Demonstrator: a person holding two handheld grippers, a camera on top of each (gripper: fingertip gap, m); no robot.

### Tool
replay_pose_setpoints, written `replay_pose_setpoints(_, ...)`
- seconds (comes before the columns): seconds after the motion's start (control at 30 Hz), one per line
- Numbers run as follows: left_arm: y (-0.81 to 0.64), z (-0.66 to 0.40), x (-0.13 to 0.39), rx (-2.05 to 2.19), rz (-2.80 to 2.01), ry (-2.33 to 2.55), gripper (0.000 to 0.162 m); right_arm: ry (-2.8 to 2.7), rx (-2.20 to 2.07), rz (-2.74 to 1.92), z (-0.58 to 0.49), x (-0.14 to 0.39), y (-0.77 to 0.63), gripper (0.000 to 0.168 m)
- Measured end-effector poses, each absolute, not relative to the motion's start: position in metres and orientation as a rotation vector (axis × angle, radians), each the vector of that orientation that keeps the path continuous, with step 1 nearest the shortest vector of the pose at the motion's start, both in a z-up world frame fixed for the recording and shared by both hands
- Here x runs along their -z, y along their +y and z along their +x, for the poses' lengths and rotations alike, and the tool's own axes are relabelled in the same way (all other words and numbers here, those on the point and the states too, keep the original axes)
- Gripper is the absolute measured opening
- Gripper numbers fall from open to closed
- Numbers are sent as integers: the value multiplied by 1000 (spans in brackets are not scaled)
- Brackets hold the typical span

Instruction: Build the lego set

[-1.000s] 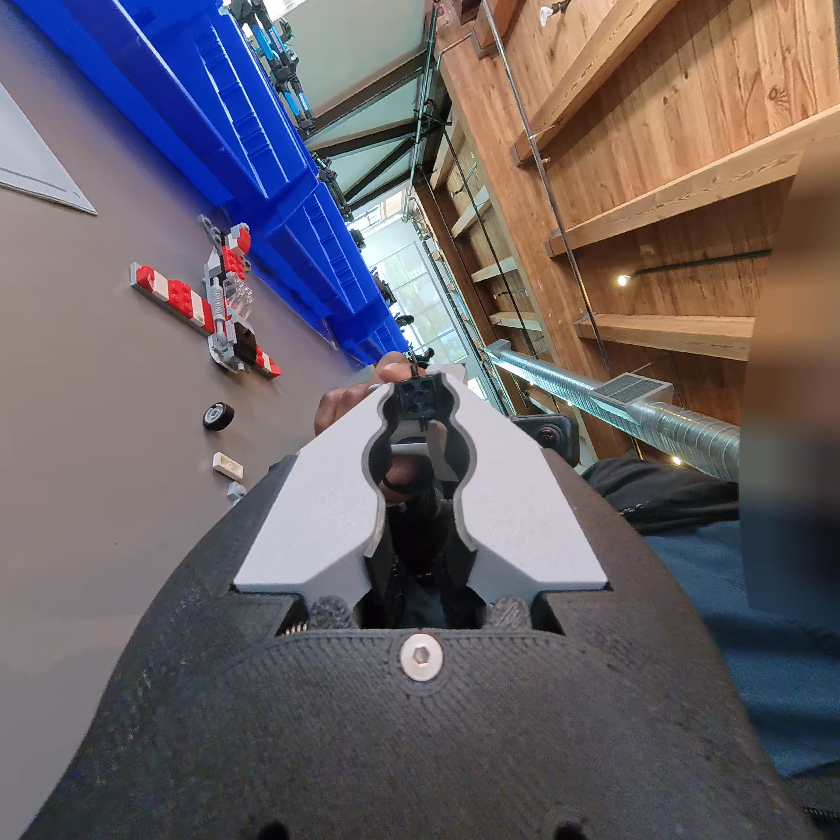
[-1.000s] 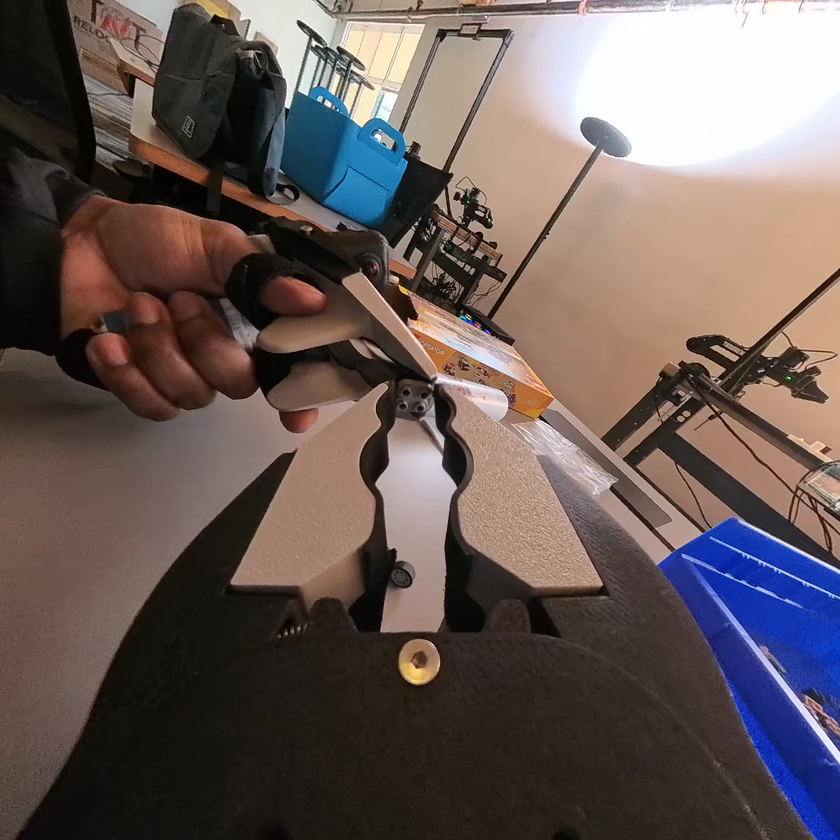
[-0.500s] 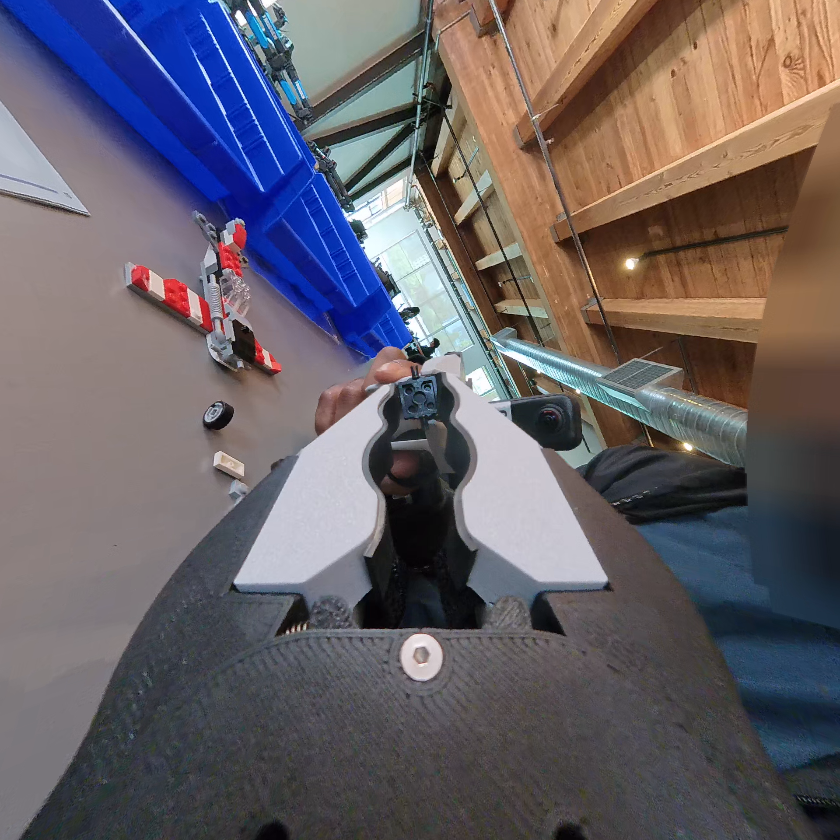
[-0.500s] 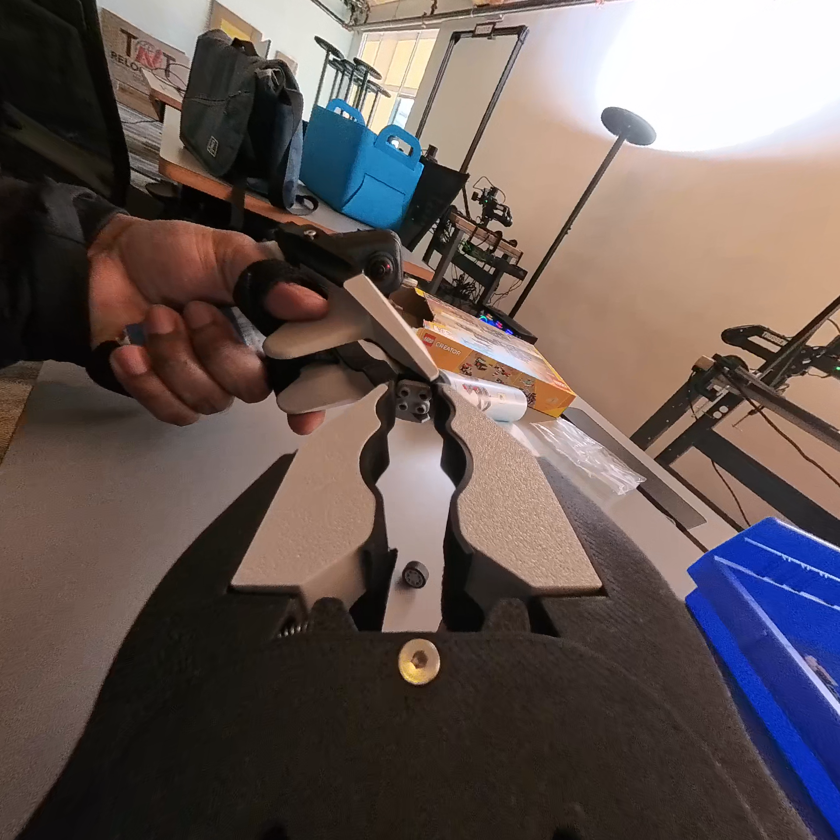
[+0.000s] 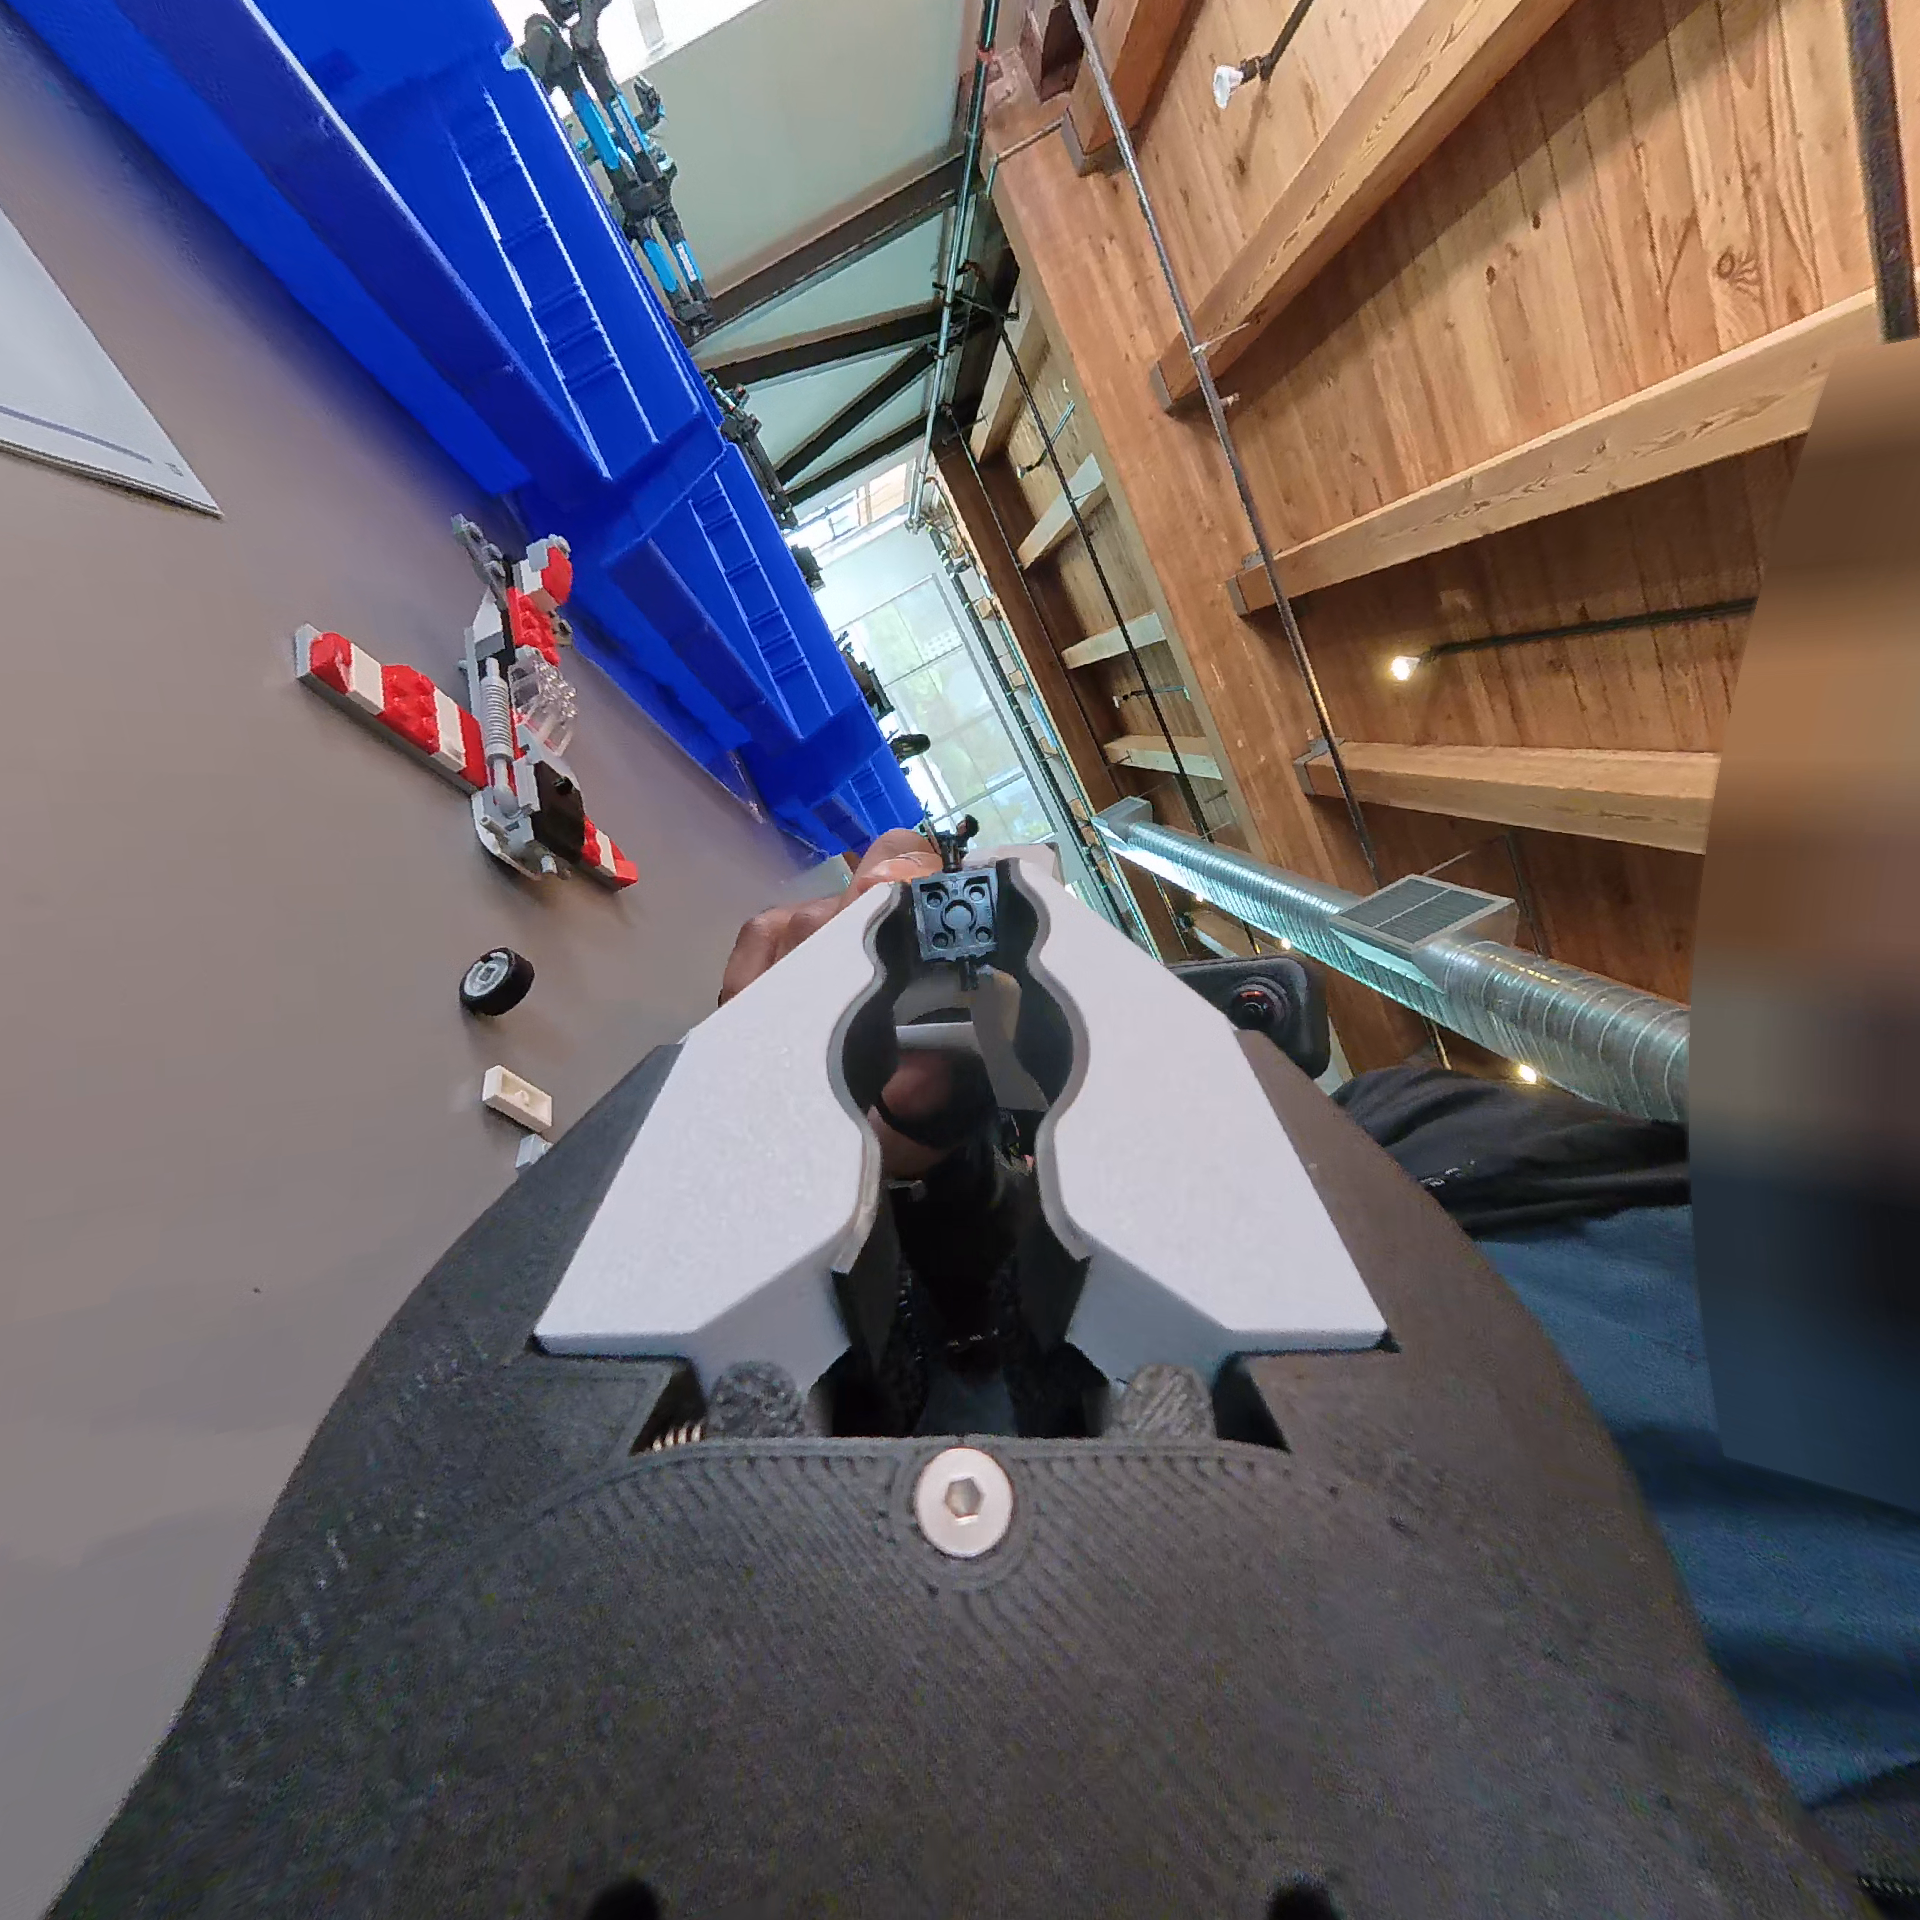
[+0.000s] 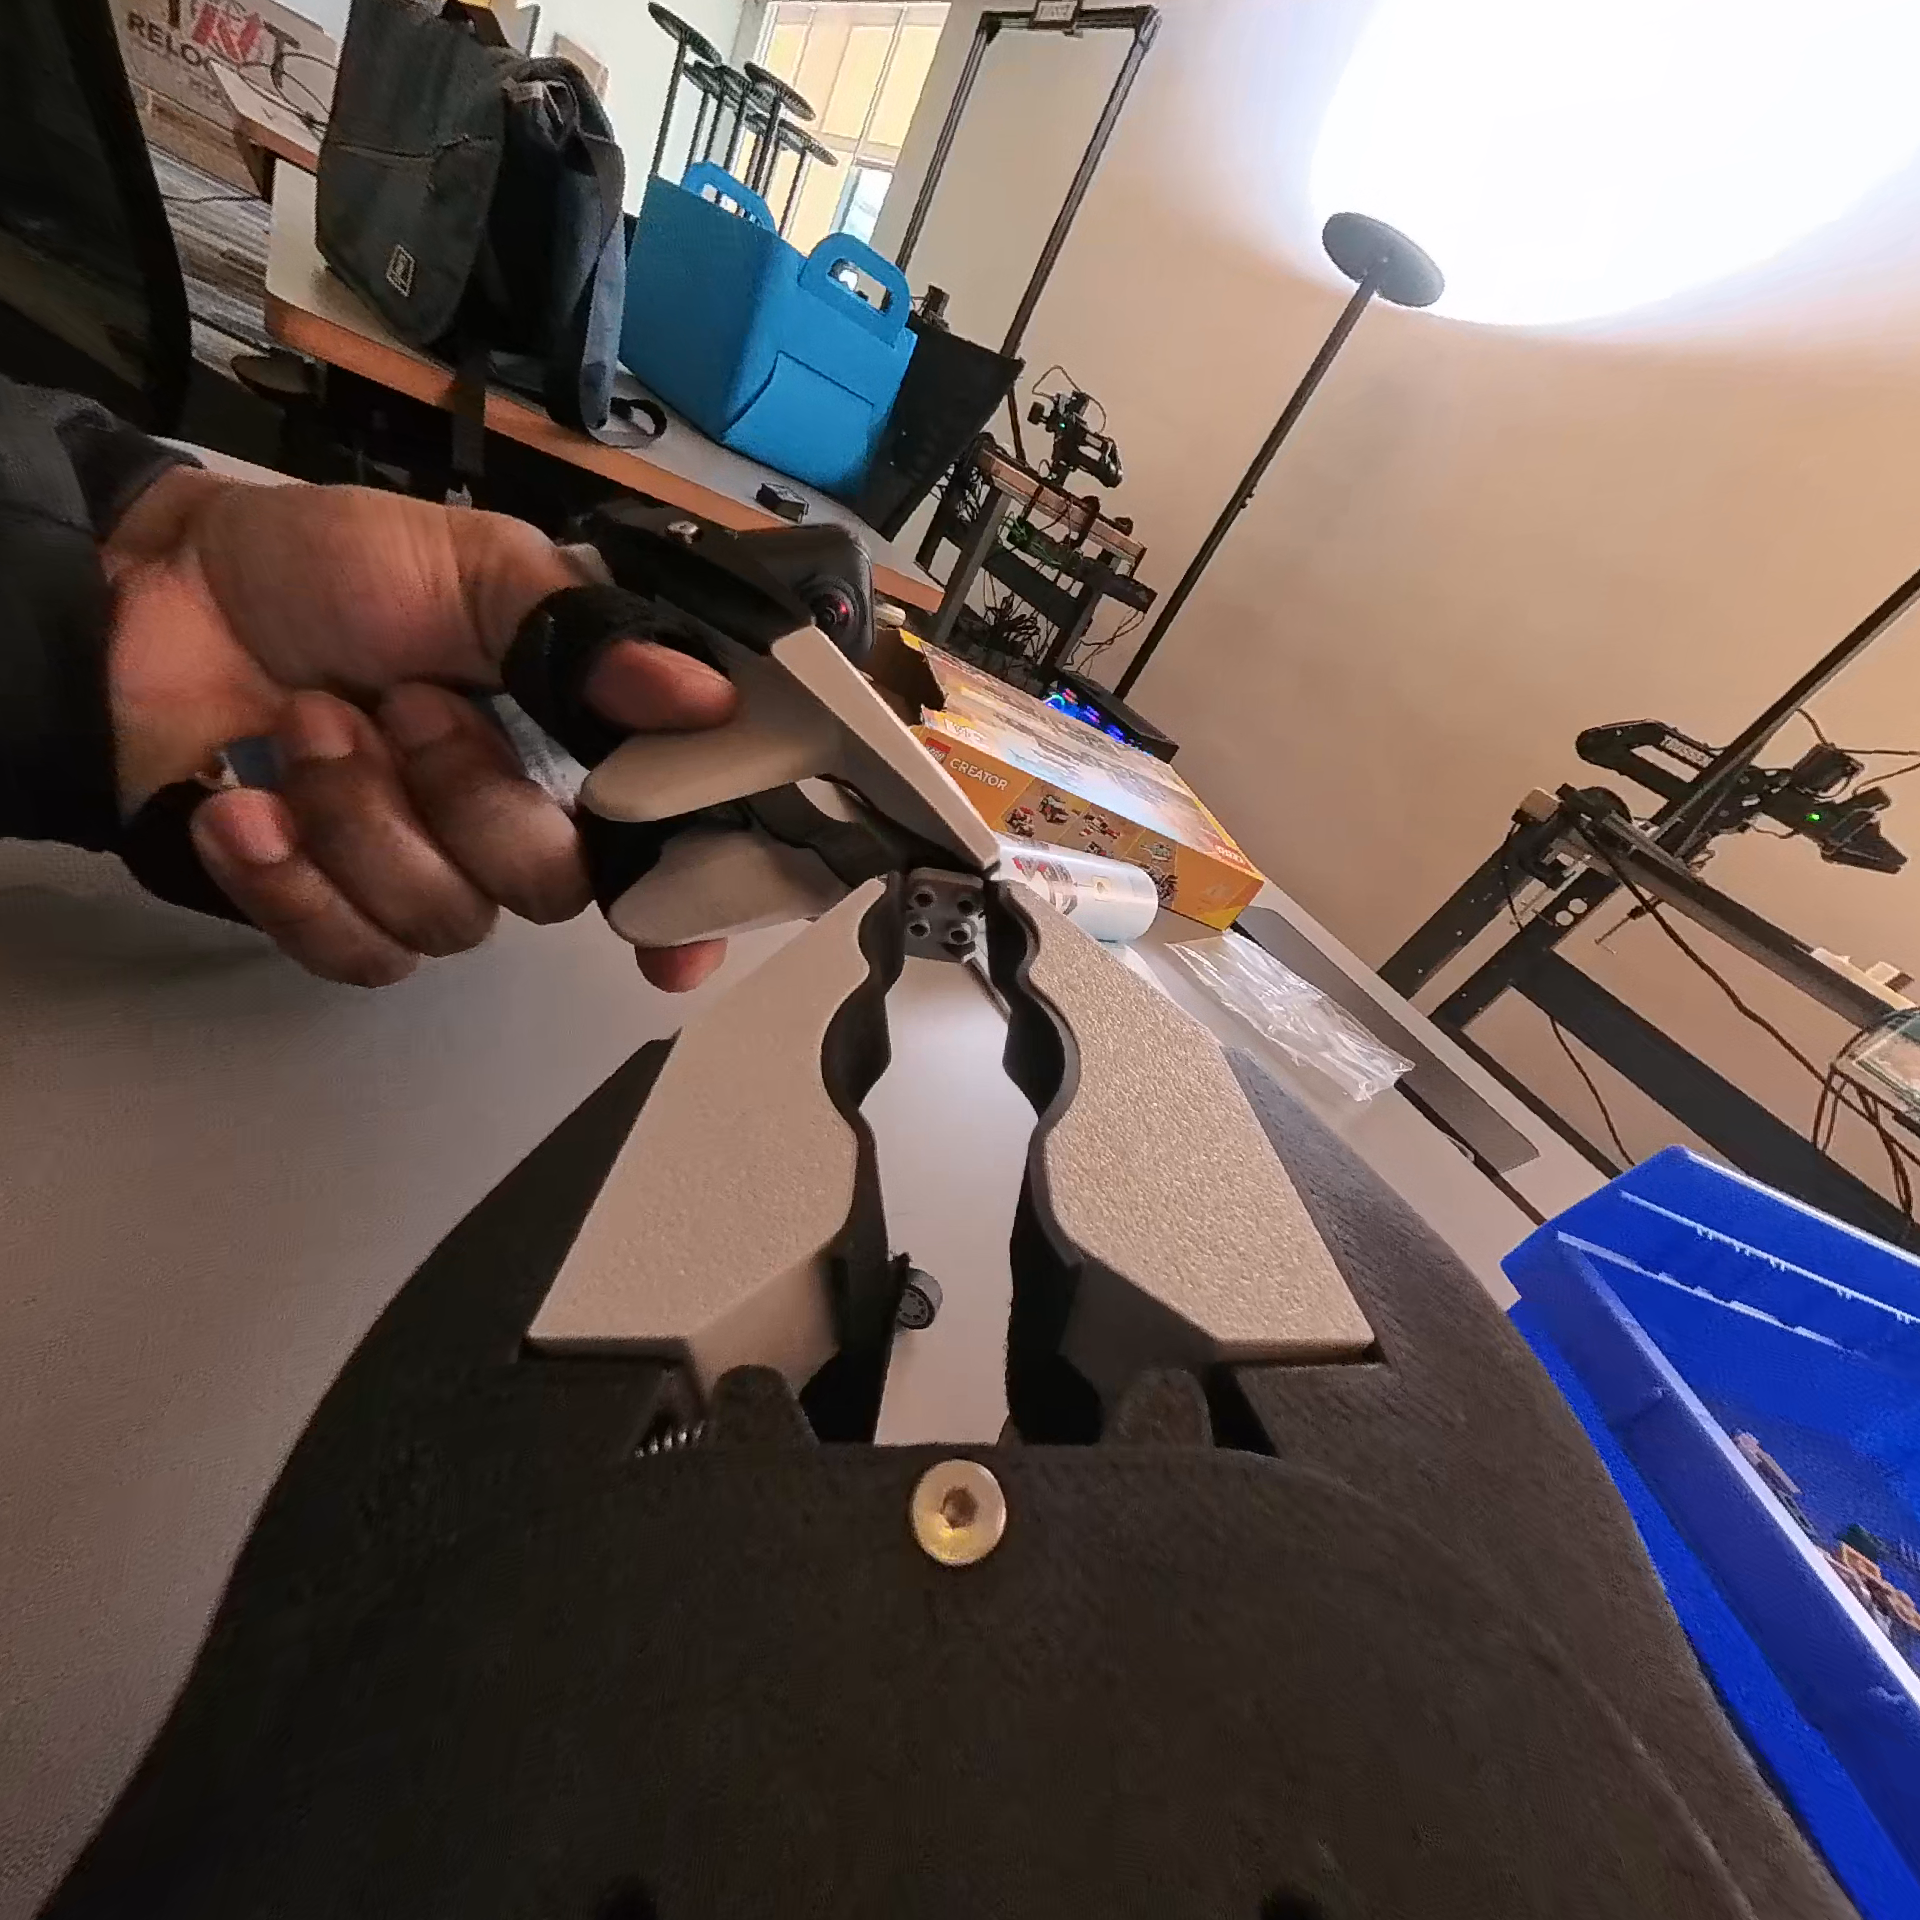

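My left gripper (image 5: 957, 920) is shut on a small black square lego piece (image 5: 957, 920), held in the air with its underside facing me. My right gripper (image 6: 942, 920) is shut on a small grey square lego piece (image 6: 942, 920). The two grippers meet tip to tip. In the right wrist view the left gripper (image 6: 987, 860), held by a hand (image 6: 343, 717), touches the grey piece from above. A partly built red, white and grey lego plane (image 5: 488, 727) lies on the grey table (image 5: 208, 1143).
A loose black wheel (image 5: 497, 980) and small white pieces (image 5: 516, 1094) lie near the plane. The wheel also shows between my right fingers (image 6: 916, 1299). Blue bins (image 5: 582, 364) line the table's far side. A lego box (image 6: 1091, 821) and plastic bag (image 6: 1288, 1013) lie beyond. My left and right fingertips are right by each other.
Both grippers stay shut and tip to tip on their pieces. The pair has shifted slightly, so the background has slid a little in both views.
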State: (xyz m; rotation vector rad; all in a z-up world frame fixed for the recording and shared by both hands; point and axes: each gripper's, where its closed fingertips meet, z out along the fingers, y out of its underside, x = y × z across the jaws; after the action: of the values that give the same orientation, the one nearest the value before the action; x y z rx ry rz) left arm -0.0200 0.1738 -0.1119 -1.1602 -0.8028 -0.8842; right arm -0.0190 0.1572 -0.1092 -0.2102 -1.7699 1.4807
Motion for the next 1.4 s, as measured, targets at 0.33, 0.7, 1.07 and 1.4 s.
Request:
replay_pose_setpoints(0.33, 175, -22, 111, 880, -1143, -811, 16, -1763, -1475, -219, -20, 108, 159, 16)
replay_pose_setpoints(0.7, 141, -46, 101, 780, -1009, -851, 17, -1679, -1603, -290, -19, 93, 177, 0)
replay_pose_setpoints(1.07, 160, -25, 94, 738, -1127, -728, 18, -1749, -1698, -271, -13, 100, 159, 37)
replay_pose_setpoints(1.4, 173, -5, 96, 693, -1270, -632, 17, -1730, -1738, -207, -4, 95, 157, 28)
